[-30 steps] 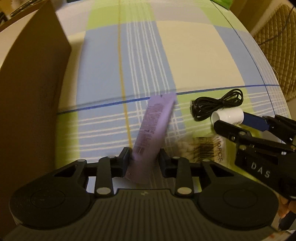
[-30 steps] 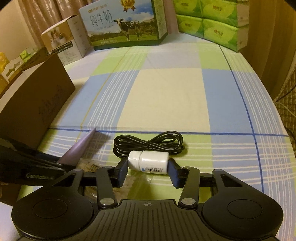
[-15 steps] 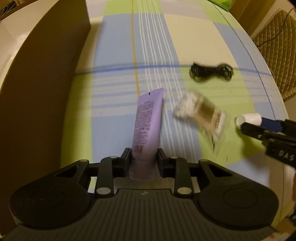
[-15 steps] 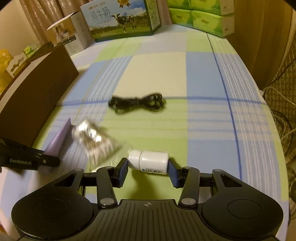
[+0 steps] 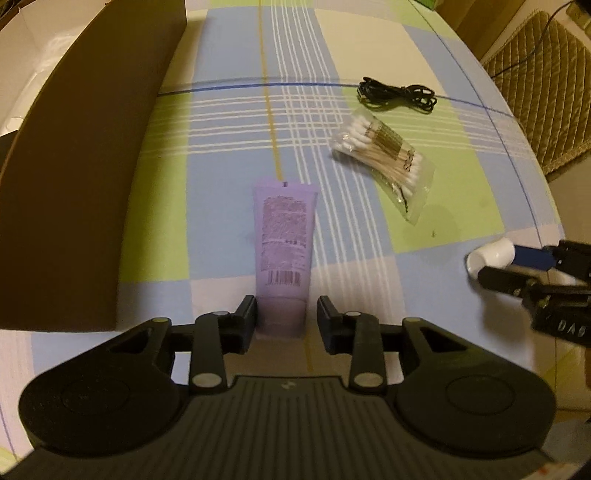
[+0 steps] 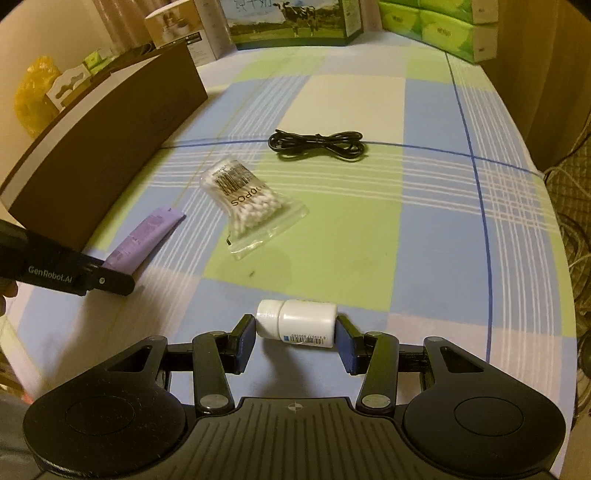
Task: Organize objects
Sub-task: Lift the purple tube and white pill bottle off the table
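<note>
My left gripper [image 5: 287, 318] has a purple tube [image 5: 283, 243] between its jaws; a small gap shows on the right side and the tube lies on the checked cloth. The tube also shows in the right wrist view [image 6: 144, 236] beside the left gripper [image 6: 110, 280]. My right gripper [image 6: 295, 334] is shut on a white pill bottle [image 6: 299, 323], held sideways low over the cloth. The bottle shows in the left wrist view [image 5: 491, 254] at the right. A bag of cotton swabs [image 6: 247, 199] and a coiled black cable [image 6: 317, 144] lie further out.
A long brown cardboard box [image 6: 99, 147] stands along the left side. Milk cartons [image 6: 291, 18] and green tissue packs [image 6: 443, 26] line the far edge. The table's right edge drops to a woven chair [image 5: 546, 88].
Both grippers have drawn back toward the near edge with the tube and the bottle. The left jaws have loosened around the tube. The swab bag and cable now lie further away.
</note>
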`<action>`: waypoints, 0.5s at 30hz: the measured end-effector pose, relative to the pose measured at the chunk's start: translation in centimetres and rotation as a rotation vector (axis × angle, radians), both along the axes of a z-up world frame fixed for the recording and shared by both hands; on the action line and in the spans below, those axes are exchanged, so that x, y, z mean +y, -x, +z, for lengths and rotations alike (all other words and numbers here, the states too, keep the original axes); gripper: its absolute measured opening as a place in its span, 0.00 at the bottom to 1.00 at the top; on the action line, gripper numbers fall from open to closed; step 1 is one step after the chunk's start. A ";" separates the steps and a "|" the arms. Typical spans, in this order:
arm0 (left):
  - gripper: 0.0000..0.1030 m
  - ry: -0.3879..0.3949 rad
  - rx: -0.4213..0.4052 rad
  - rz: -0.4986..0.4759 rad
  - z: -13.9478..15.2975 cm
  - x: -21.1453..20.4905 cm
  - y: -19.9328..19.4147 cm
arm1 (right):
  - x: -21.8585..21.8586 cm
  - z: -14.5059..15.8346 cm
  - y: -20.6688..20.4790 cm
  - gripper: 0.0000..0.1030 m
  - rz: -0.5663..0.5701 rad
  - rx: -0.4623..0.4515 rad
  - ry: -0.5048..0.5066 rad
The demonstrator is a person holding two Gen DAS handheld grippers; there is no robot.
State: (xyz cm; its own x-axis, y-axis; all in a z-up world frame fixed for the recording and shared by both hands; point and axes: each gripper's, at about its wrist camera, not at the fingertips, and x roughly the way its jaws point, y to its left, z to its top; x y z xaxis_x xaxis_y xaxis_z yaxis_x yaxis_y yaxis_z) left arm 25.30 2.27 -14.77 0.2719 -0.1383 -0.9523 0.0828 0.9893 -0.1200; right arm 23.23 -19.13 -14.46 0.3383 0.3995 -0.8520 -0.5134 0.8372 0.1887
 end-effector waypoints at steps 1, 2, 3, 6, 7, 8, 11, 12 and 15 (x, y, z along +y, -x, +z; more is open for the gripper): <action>0.31 0.002 -0.003 0.003 -0.1 -0.1 -0.1 | 0.1 -0.1 0.1 0.42 0.000 -0.006 0.005; 0.32 0.000 -0.009 0.005 -0.1 -0.2 -0.1 | 0.1 -0.2 0.1 0.42 -0.002 -0.010 0.006; 0.33 -0.002 -0.014 0.005 -0.1 -0.3 -0.2 | 0.2 -0.3 0.1 0.42 -0.002 -0.010 0.005; 0.36 -0.012 -0.031 0.010 -0.2 -0.5 -0.6 | 0.3 -0.5 0.3 0.44 -0.012 -0.015 0.006; 0.37 -0.017 -0.037 0.015 -0.2 -0.5 -0.8 | 0.4 -0.6 0.3 0.45 -0.016 -0.014 0.010; 0.38 -0.020 -0.042 0.019 -0.3 -0.6 -1.0 | 0.4 -0.8 0.2 0.45 -0.023 -0.014 0.012; 0.38 -0.034 -0.059 0.020 -0.4 -0.9 -1.5 | 0.7 -0.8 0.2 0.47 -0.031 -0.022 0.017; 0.37 -0.039 -0.064 0.018 -0.5 -1.0 -1.5 | 0.8 -0.8 0.2 0.47 -0.033 -0.022 0.021; 0.34 -0.053 -0.078 0.018 -0.5 -1.2 -1.4 | 1.0 -0.8 0.1 0.47 -0.056 -0.009 0.013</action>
